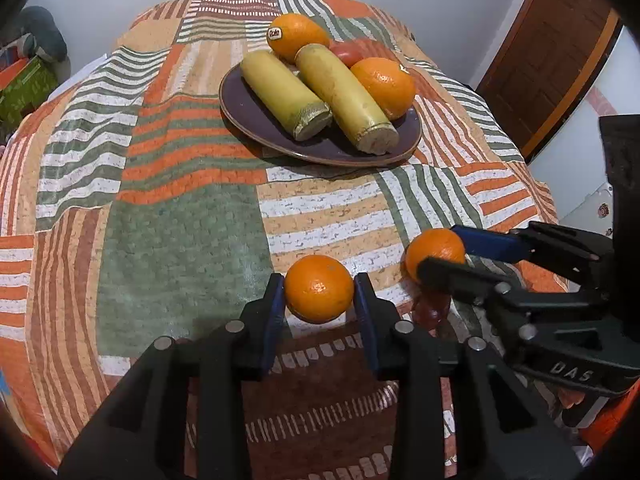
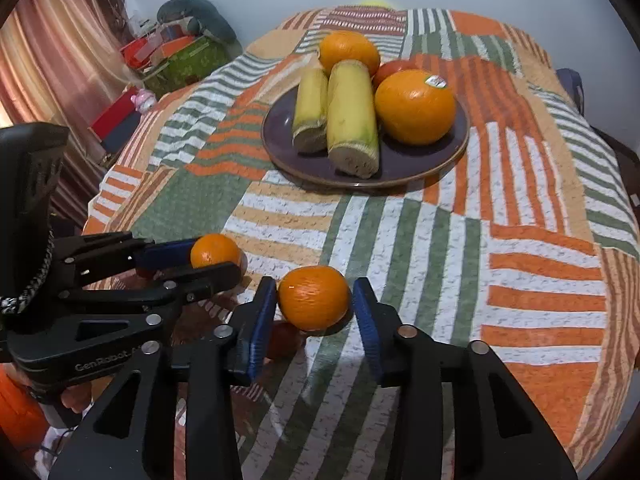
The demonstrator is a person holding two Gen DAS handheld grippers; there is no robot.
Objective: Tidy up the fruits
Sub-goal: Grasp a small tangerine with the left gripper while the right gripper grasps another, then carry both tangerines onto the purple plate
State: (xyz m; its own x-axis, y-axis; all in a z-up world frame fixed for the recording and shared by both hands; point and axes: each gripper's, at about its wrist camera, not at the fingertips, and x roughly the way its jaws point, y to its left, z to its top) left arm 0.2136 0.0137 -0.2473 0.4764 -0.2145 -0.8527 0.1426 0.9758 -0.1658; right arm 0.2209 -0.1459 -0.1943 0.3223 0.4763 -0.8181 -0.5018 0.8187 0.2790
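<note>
My left gripper (image 1: 319, 285) is shut on a small orange (image 1: 319, 300), its blue pads pressing both sides just above the patchwork cloth. To its right, my right gripper (image 1: 440, 250) is shut on a second small orange (image 1: 434, 246). In the right wrist view the right gripper (image 2: 315, 289) clasps that orange (image 2: 314, 304), and the left gripper (image 2: 214, 259) holds its own orange (image 2: 214, 249) at the left. Farther back, a purple plate (image 1: 256, 120) carries two large oranges (image 1: 382, 86), two yellow-green cut pieces (image 1: 286, 94) and a red fruit (image 1: 348, 53).
A small red fruit (image 2: 284, 340) lies on the cloth between the two grippers. The patchwork tablecloth (image 1: 180, 232) covers a round table. Boxes and clutter (image 2: 176, 56) stand beyond its far left edge, a wooden door (image 1: 548, 52) at the right.
</note>
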